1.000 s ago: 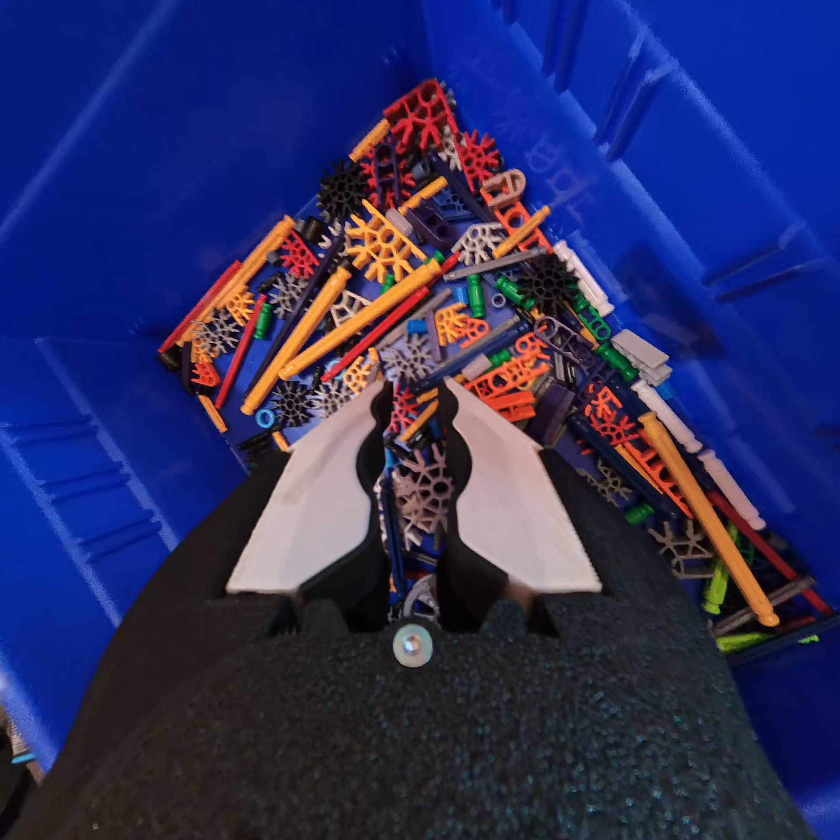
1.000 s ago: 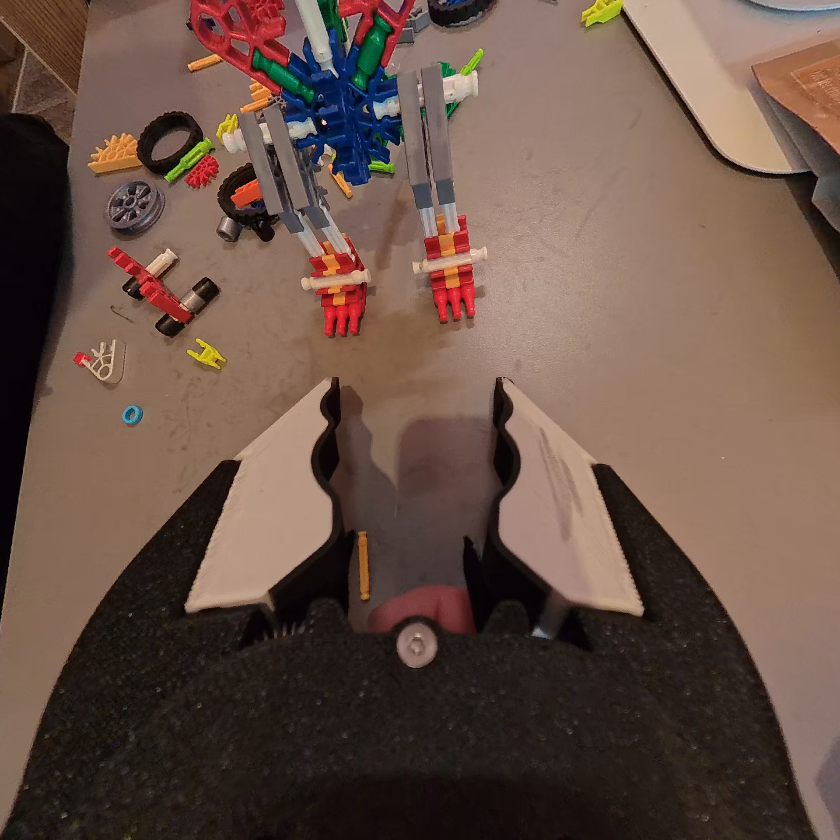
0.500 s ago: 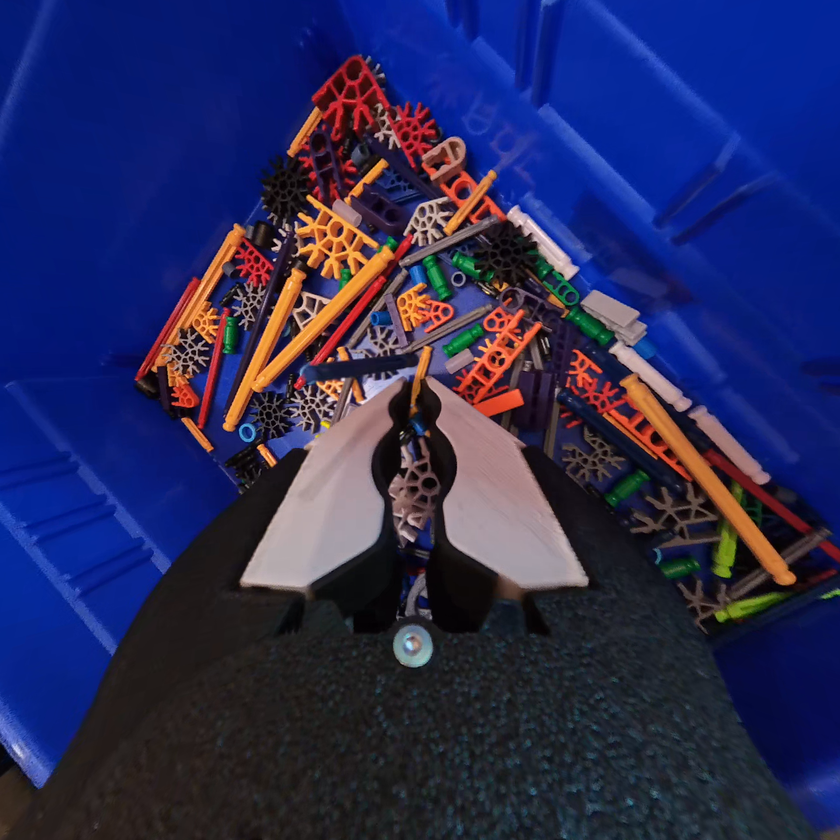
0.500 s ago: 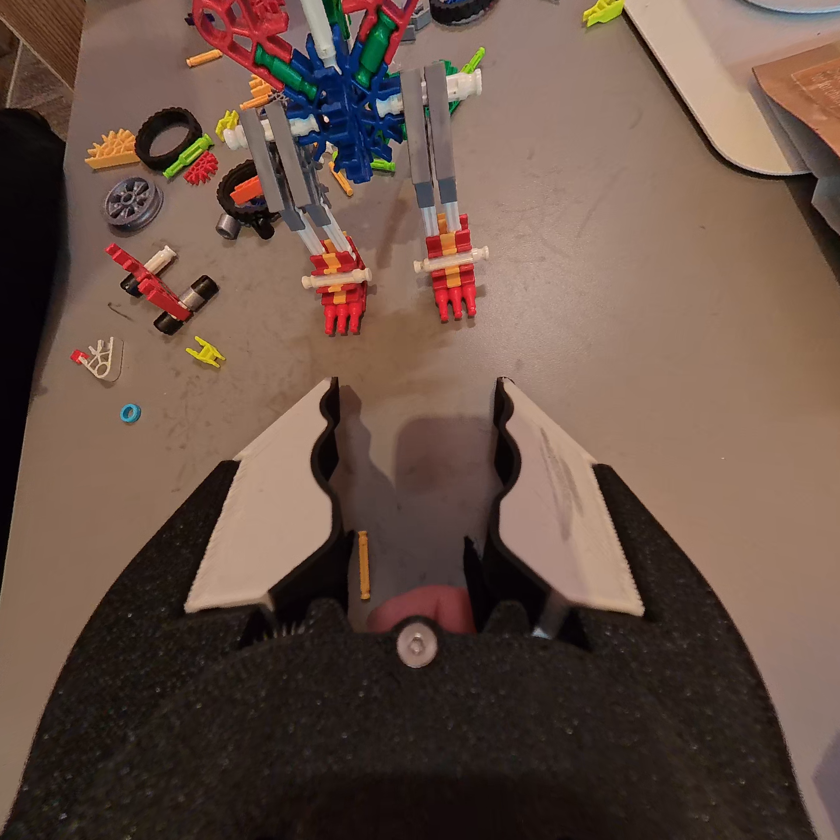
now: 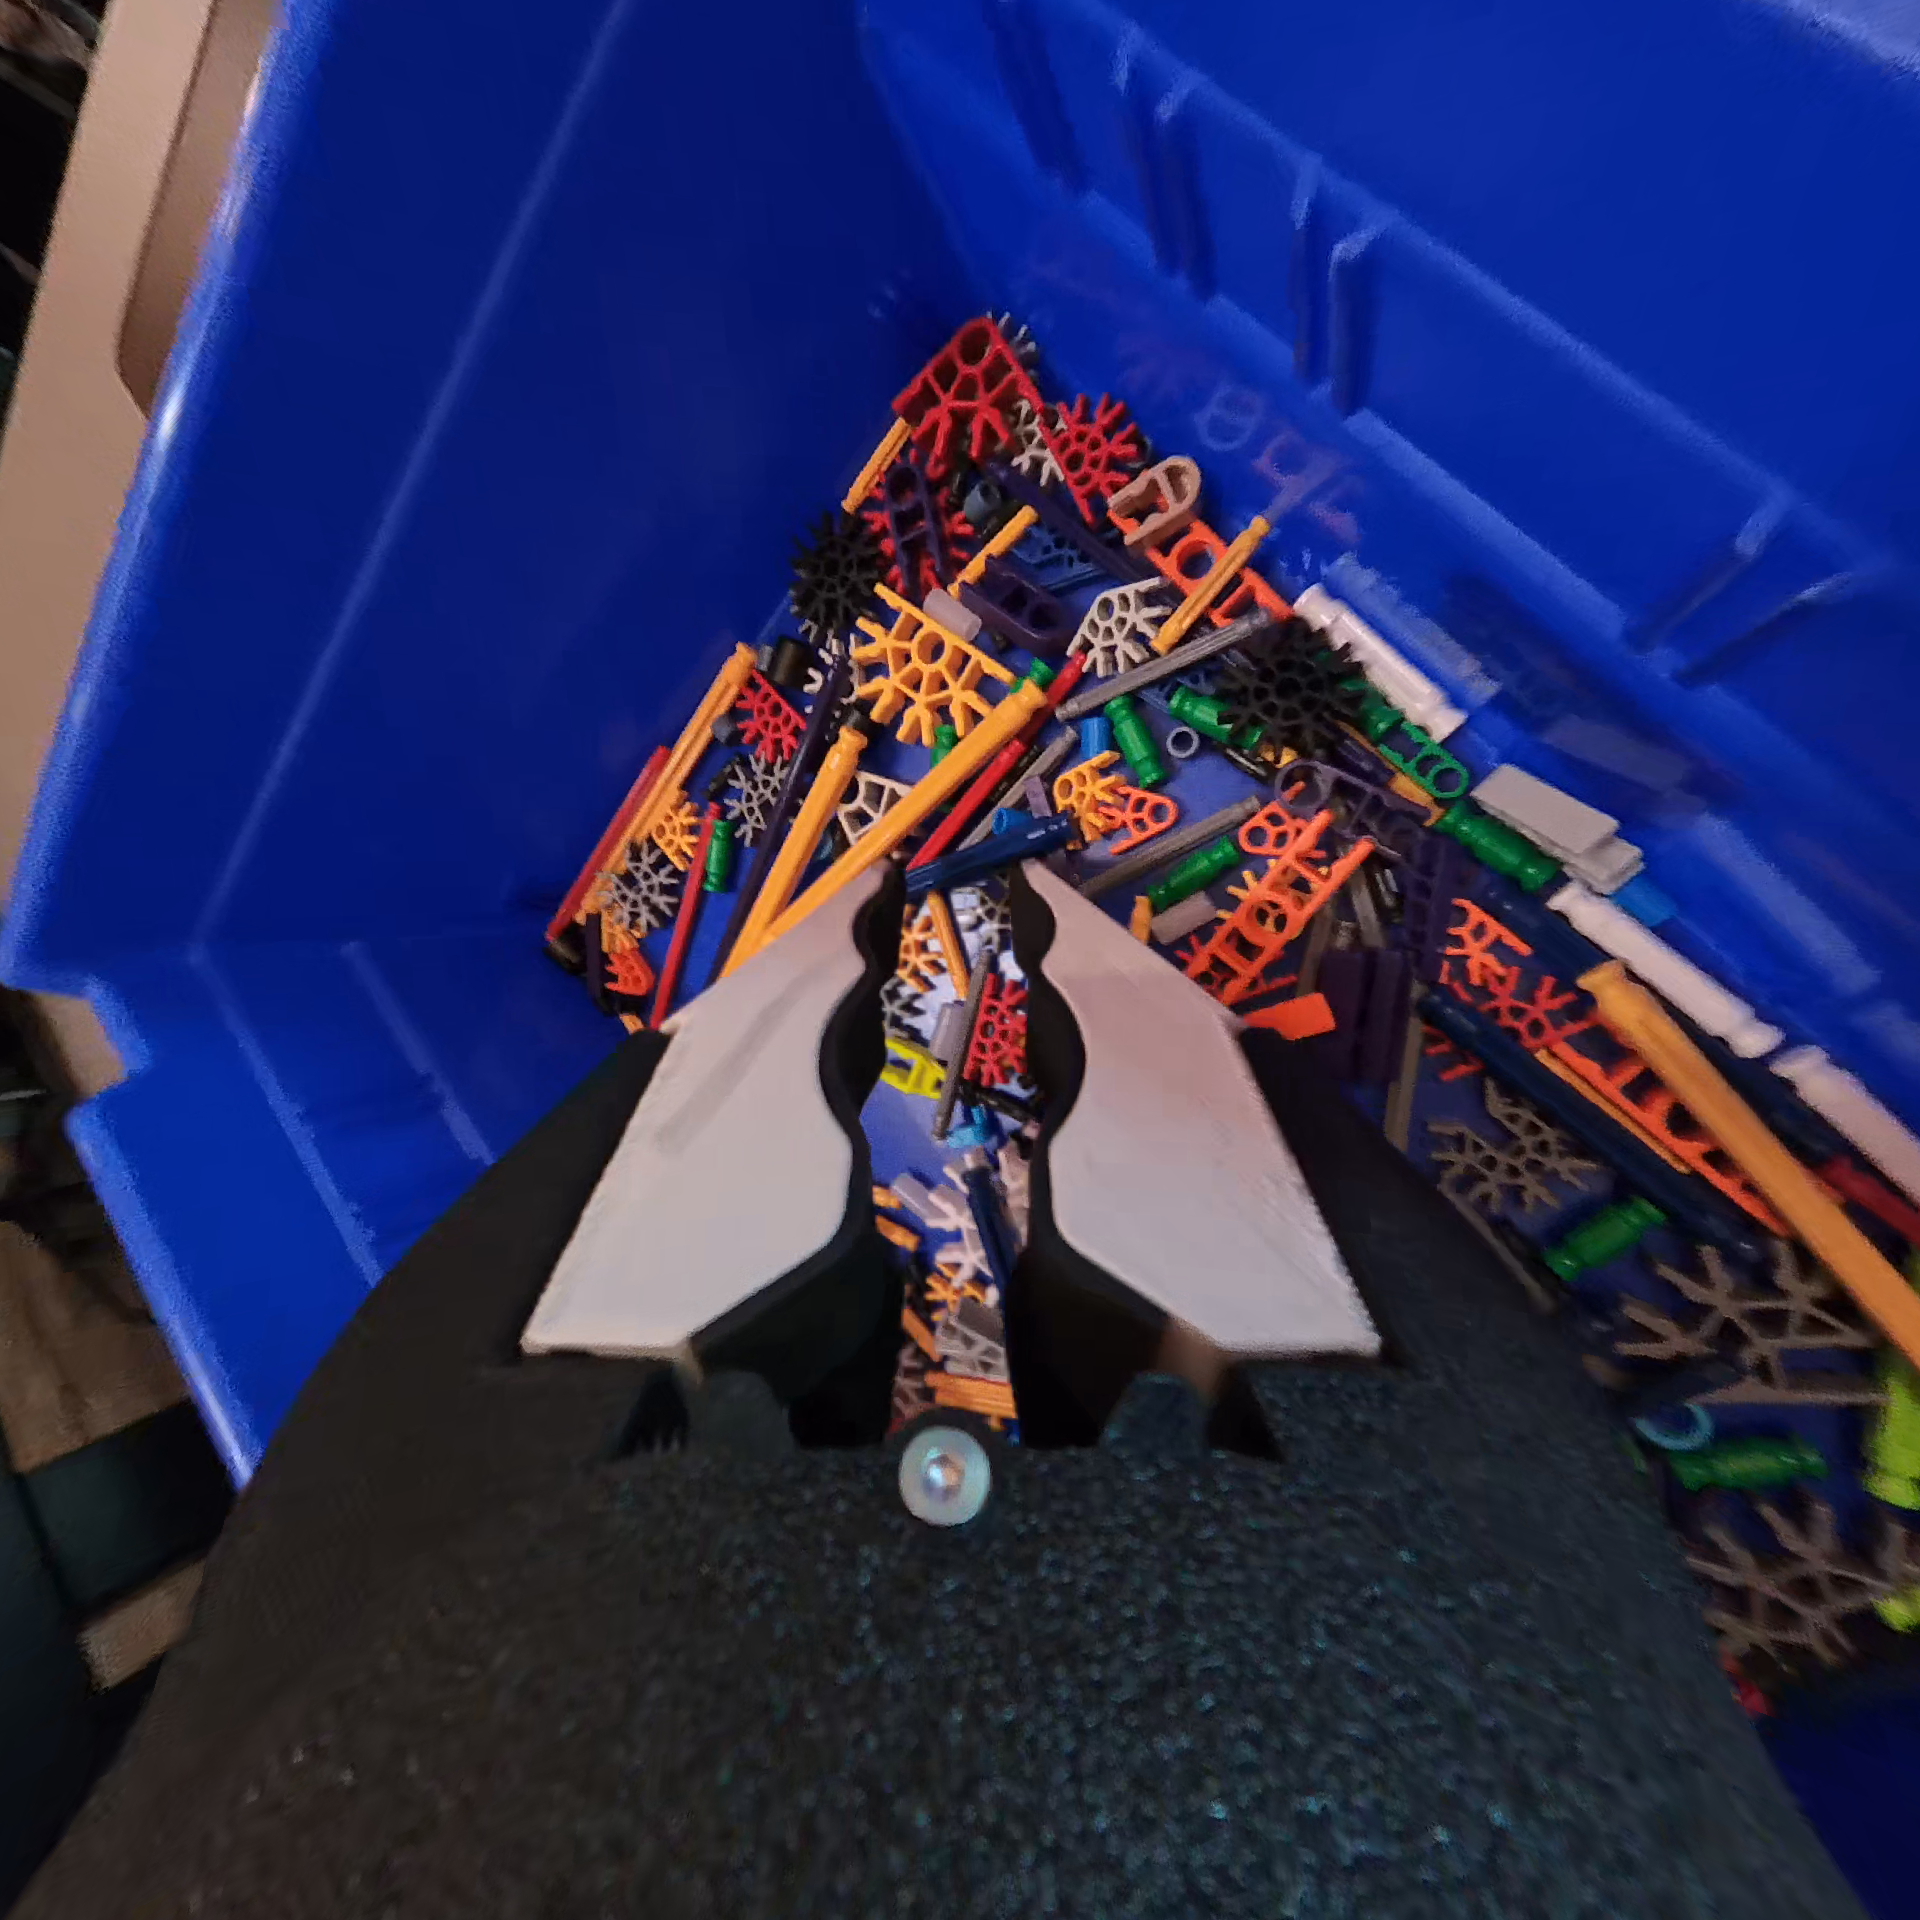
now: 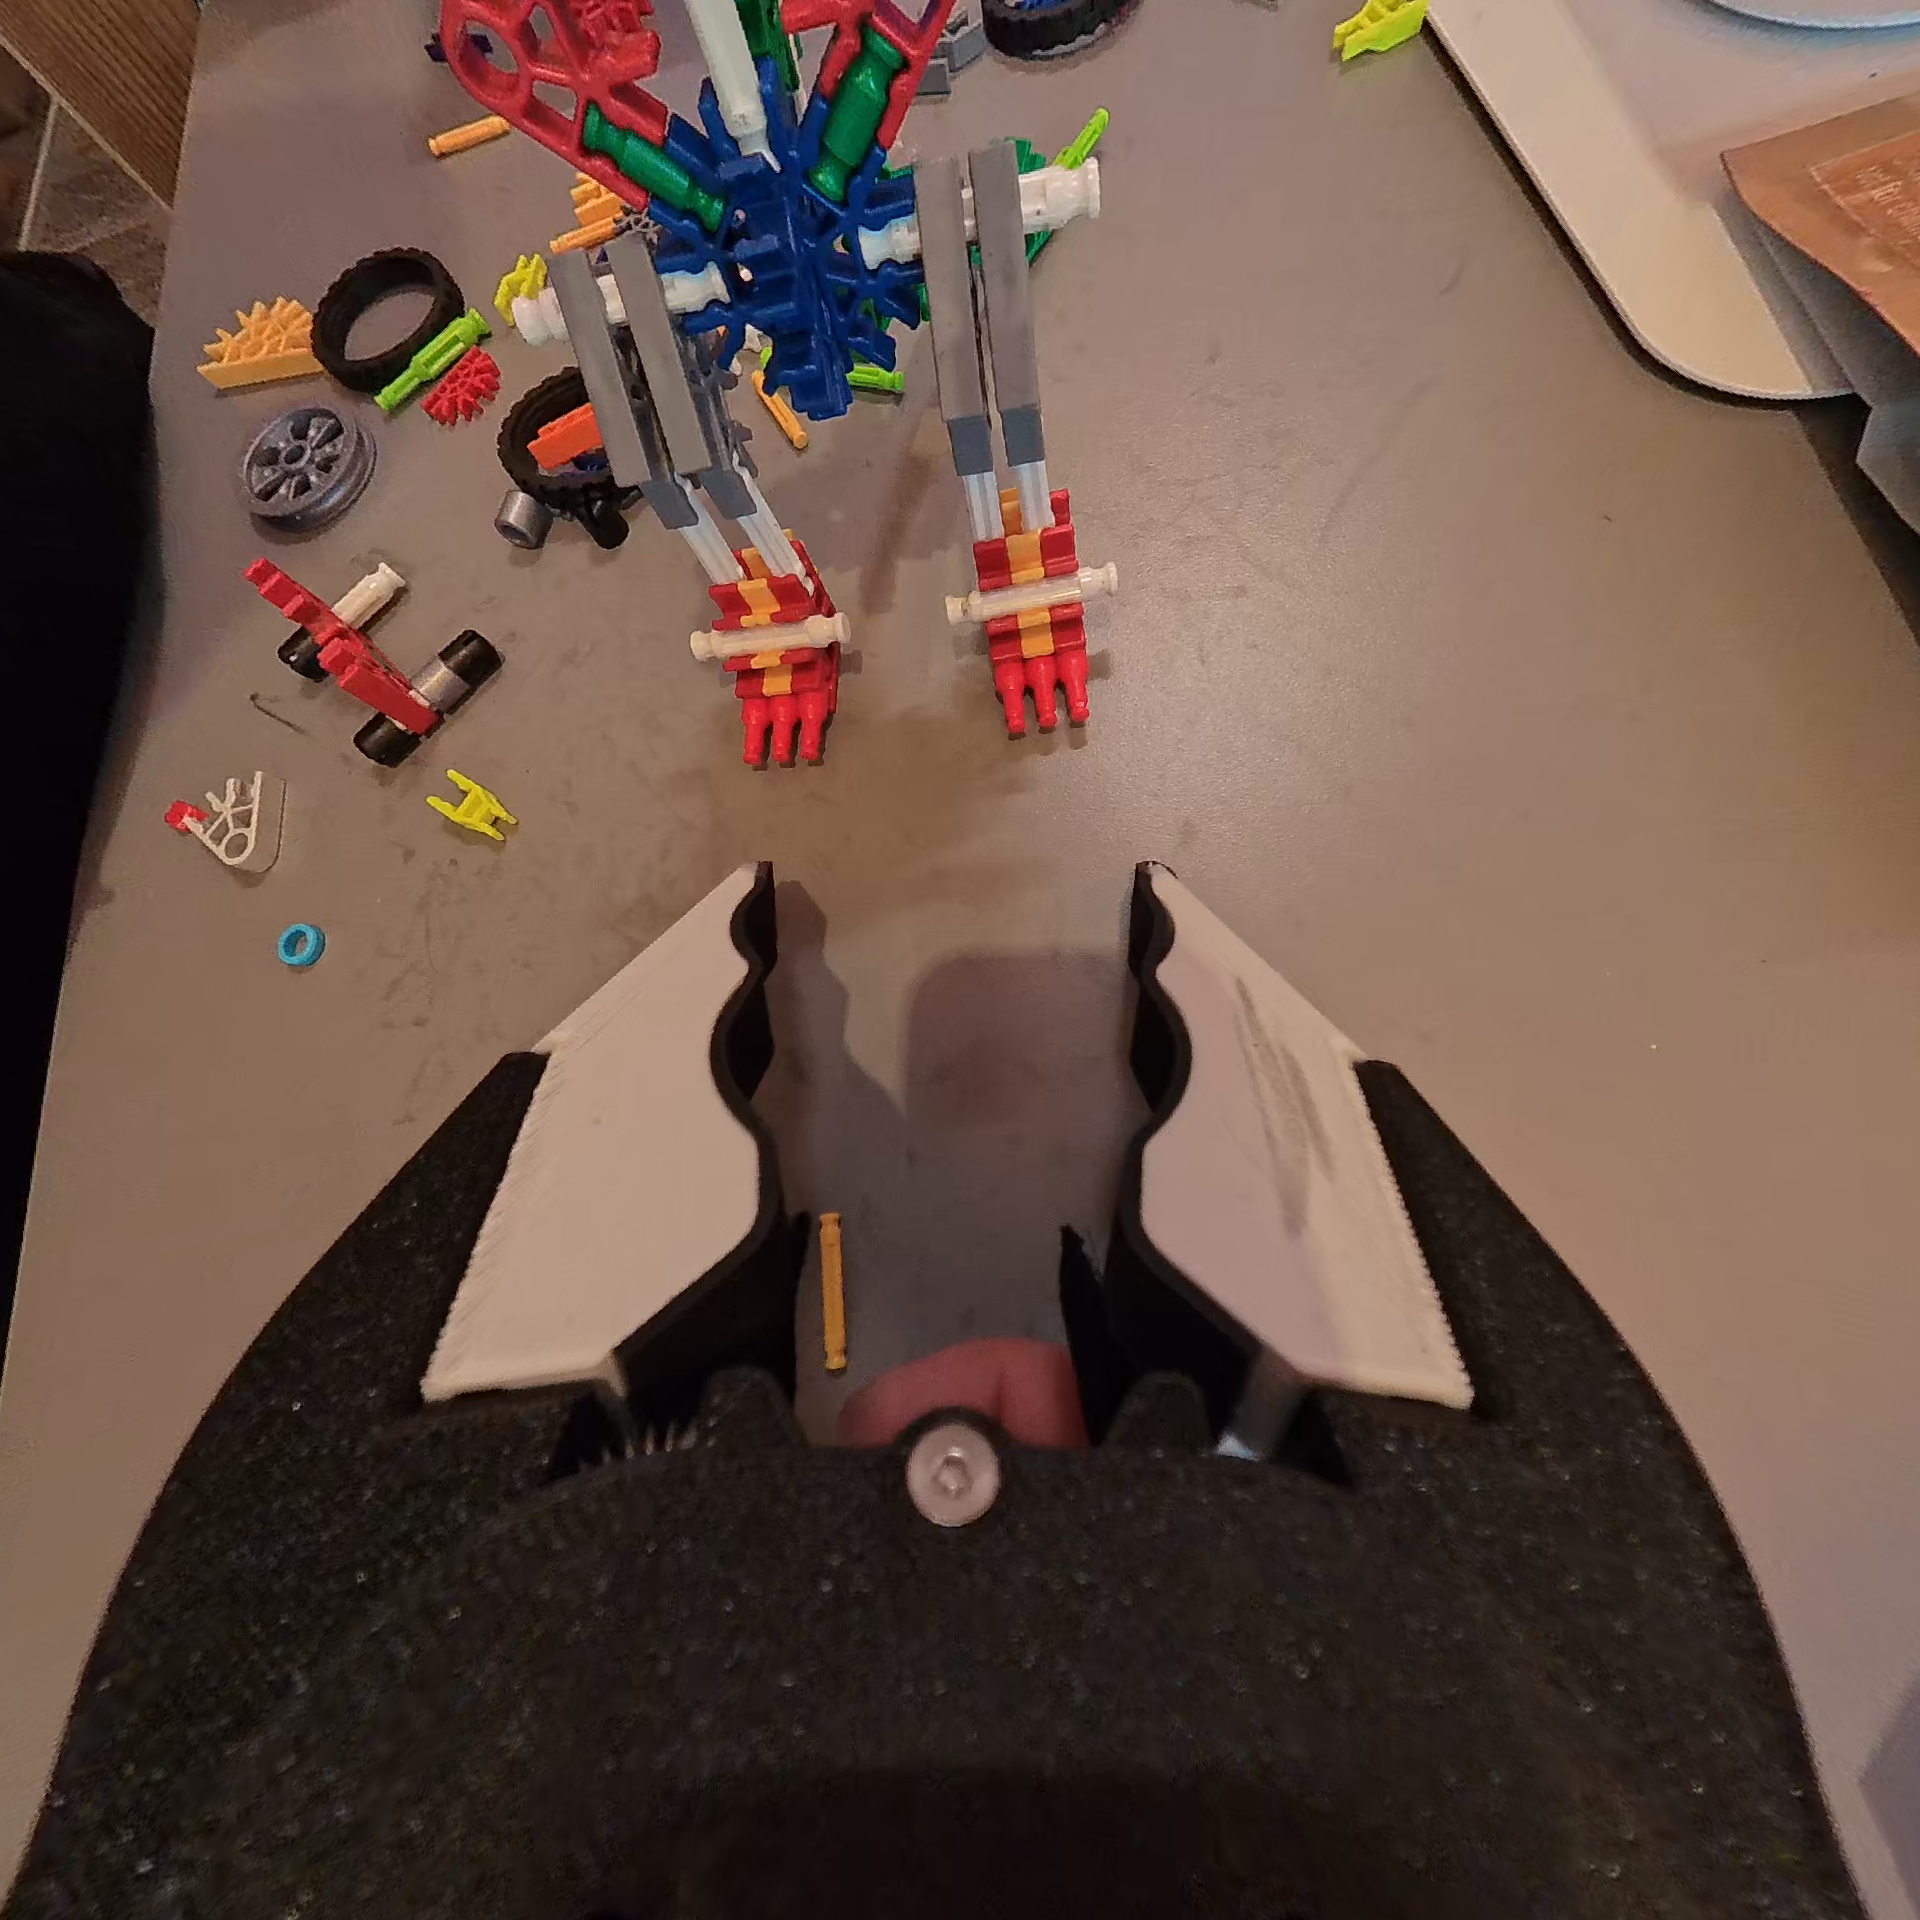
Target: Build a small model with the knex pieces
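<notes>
My left gripper (image 5: 956, 878) is inside a blue plastic bin (image 5: 540, 520), above a pile of coloured construction-toy rods and connectors (image 5: 1143, 727). Its jaws stand a narrow gap apart. A dark blue rod (image 5: 987, 847) lies across just beyond the tips; I cannot tell whether it touches them. My right gripper (image 6: 956, 883) is open and empty, low over a grey table (image 6: 1403, 727). A toy figure (image 6: 790, 229) built of blue, red, green and grey parts stands ahead of it on two red feet (image 6: 779, 665). A short orange rod (image 6: 831, 1288) lies between the right fingers near their base.
Loose parts lie left of the figure: a black tyre (image 6: 387, 317), a grey wheel (image 6: 309, 464), a small red assembly (image 6: 374, 665), a lime clip (image 6: 473, 805), a blue ring (image 6: 301, 943). A white board (image 6: 1621, 208) and brown cardboard (image 6: 1829, 208) sit at the far right. Left tips to right tips: about 45 cm.
The left gripper closed down in the pile, then drew back from the parts with its jaws apart again; more of the bin wall and rim shows. The right gripper has not moved.
</notes>
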